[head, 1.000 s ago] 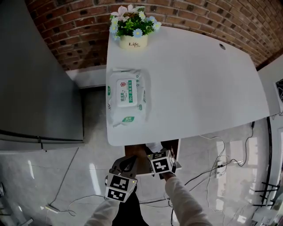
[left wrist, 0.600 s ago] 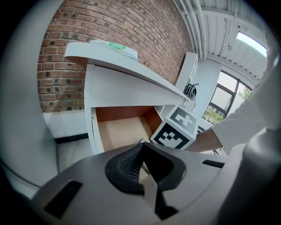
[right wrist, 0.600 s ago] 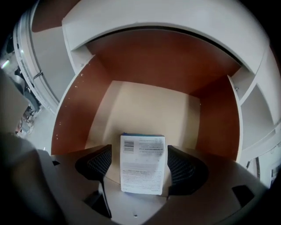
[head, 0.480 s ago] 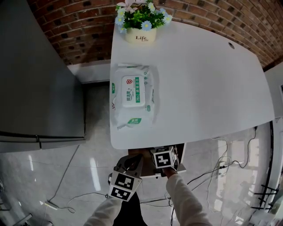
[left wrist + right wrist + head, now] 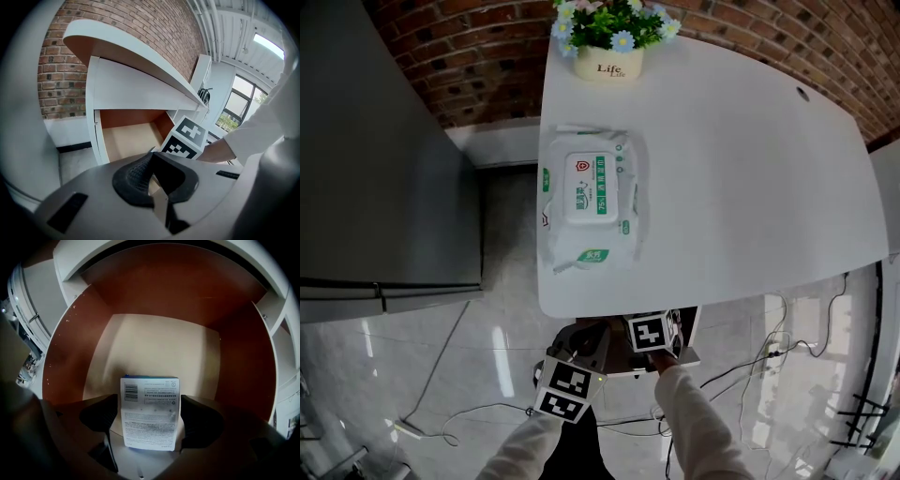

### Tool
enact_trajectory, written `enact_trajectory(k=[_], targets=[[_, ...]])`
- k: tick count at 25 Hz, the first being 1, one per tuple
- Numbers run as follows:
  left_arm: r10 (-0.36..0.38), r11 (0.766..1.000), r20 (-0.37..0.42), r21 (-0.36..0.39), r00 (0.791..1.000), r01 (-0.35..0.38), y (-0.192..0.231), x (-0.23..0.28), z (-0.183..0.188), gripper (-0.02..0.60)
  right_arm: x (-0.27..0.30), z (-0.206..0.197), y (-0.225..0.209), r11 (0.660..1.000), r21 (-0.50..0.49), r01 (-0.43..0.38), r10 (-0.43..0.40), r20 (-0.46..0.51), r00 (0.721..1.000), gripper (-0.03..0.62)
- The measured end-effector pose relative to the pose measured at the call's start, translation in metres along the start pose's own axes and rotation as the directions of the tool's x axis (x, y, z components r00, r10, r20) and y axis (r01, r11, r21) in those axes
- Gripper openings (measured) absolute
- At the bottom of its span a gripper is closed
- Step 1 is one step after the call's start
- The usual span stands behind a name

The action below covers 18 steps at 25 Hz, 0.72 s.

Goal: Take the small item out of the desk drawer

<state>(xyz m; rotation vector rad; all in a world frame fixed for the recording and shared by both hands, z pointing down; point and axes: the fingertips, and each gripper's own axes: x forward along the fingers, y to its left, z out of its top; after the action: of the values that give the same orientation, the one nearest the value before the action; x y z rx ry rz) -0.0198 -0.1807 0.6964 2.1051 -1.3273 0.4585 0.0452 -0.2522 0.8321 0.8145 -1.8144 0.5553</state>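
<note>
The drawer (image 5: 159,348) under the white desk (image 5: 722,169) stands pulled out, with a brown inside and a pale floor. A small white box (image 5: 150,411) with a barcode and fine print stands between the jaws of my right gripper (image 5: 150,420), which reaches into the drawer. Its jaws are opening, with the dark pads close on either side of the box. In the head view only the right gripper's marker cube (image 5: 649,331) shows at the desk's edge. My left gripper (image 5: 152,180) hangs in front of the drawer (image 5: 126,138), shut and empty.
On the desk lie a pack of wet wipes (image 5: 591,202) and a flower pot (image 5: 614,56) at the far end. A grey cabinet (image 5: 384,159) stands to the left, a brick wall behind. Cables (image 5: 759,356) run over the glossy floor on the right.
The head view has drifted, so the desk sits lower and more to the right in the picture. The right gripper's cube has moved closer under the desk's edge. The left gripper has barely shifted.
</note>
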Motion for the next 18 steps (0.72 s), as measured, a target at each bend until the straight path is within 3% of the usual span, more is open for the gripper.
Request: enact_trajectory(k=[7,18], targets=[[0.002,1.0,-0.003,-0.014,1.0,-0.002,0.003,0.001,-0.005,0.017,0.015,-0.014,-0.004,1.0,0.011,0.016,-0.016,-0.051,0.999,0.411],[0.007,1.0,-0.005,-0.017,1.0,-0.007,0.011,0.002,-0.005,0.017,0.015,-0.01,-0.002,1.0,0.017,0.018,-0.018,-0.038,0.999,0.411]])
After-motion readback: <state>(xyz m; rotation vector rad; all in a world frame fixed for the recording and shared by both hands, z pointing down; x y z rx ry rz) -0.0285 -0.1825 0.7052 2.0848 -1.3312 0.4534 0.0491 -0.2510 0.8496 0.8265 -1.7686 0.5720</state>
